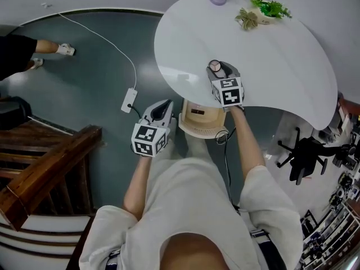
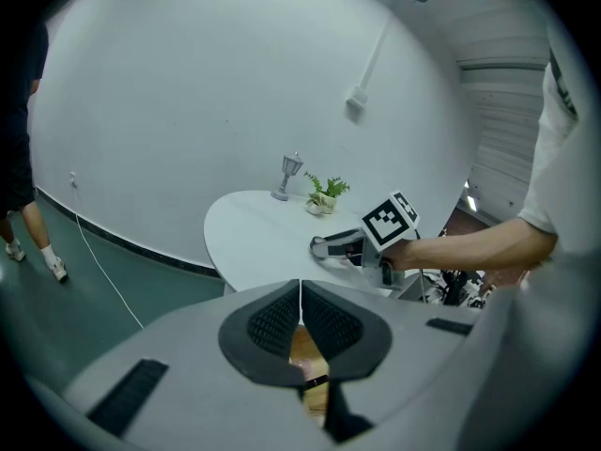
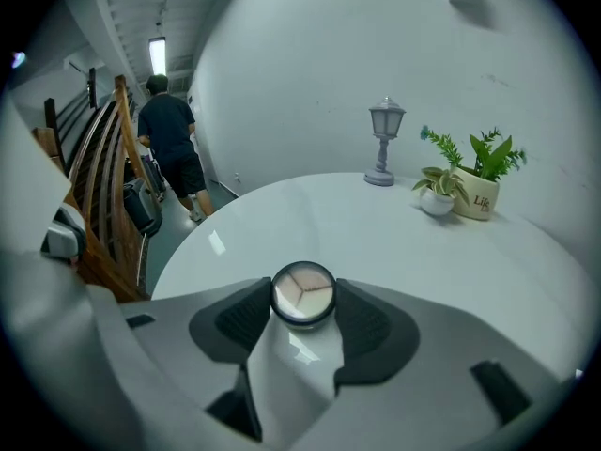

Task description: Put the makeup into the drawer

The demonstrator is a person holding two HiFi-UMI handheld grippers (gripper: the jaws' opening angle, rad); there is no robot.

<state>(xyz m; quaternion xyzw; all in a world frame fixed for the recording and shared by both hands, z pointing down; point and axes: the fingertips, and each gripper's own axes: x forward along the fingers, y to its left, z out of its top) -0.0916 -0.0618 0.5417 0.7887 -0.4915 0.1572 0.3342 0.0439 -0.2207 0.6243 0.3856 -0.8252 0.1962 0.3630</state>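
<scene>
Compact (image 3: 302,294) near the table's (image 3: 394,242) front edge, plants (image 3: 467,182) far behind.

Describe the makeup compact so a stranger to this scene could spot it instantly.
Find the white table; at its near edge the right gripper reaches over it. Between that gripper's jaws sits the makeup compact: small, round, dark-rimmed, its top split into three pale wedges, unlike the lamp and potted plants far across.

A small lantern ornament (image 3: 385,144) is standing at the far edge of the white table (image 3: 310,224), and two potted plants (image 3: 467,184) are sitting just beside it along that edge. On the floor (image 1: 84,72) a white power strip (image 1: 129,100) is lying with its cable (image 1: 107,41) trailing off. A person in dark clothes (image 3: 174,144) is standing by the wooden stair railing (image 1: 50,167).
</scene>
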